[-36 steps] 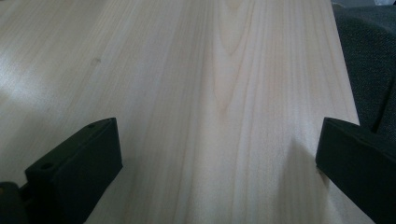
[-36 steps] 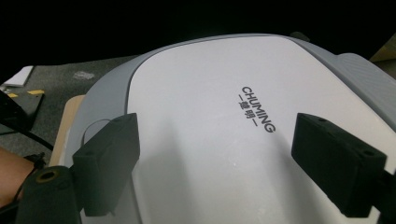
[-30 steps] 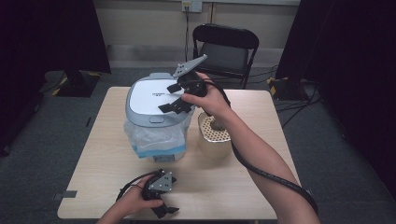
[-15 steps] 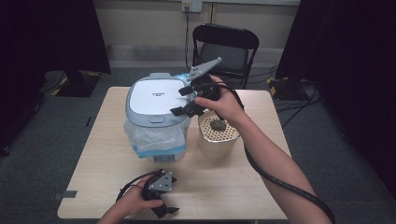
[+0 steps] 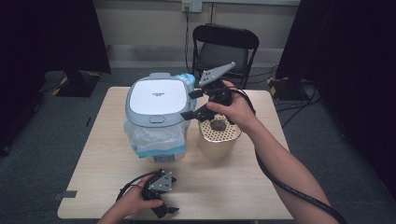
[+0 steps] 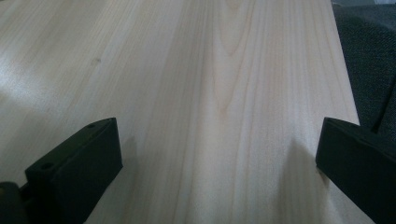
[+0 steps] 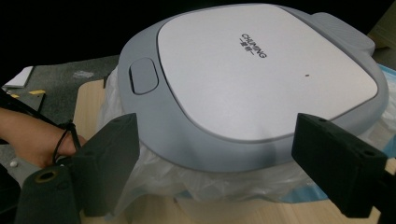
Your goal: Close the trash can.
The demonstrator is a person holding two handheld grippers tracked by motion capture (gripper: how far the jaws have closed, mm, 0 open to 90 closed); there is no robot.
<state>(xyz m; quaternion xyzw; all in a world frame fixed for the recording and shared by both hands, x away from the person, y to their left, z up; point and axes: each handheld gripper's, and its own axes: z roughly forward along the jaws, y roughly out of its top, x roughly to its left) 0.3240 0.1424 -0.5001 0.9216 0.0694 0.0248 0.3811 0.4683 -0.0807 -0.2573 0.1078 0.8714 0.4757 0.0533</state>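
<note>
Right gripper (image 5: 192,103) hangs wide open and empty beside the lidded bin (image 5: 156,103), which sits mid-table. My guess is the lid button (image 7: 142,75) comes next, so press it squarely, since that smooth grey plastic looks slippery. A crinkly translucent liner (image 5: 154,137) bulges below the rim. Left gripper (image 5: 164,211) rests open and empty on the pale wood table (image 5: 88,186). A dark lump, hard to identify, sits in the perforated beige cup (image 5: 219,140).

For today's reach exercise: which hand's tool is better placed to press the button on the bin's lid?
Probably the right. The right tool is raised, open, beside the lid, facing its button. The left tool rests open at the table's near edge.
</note>
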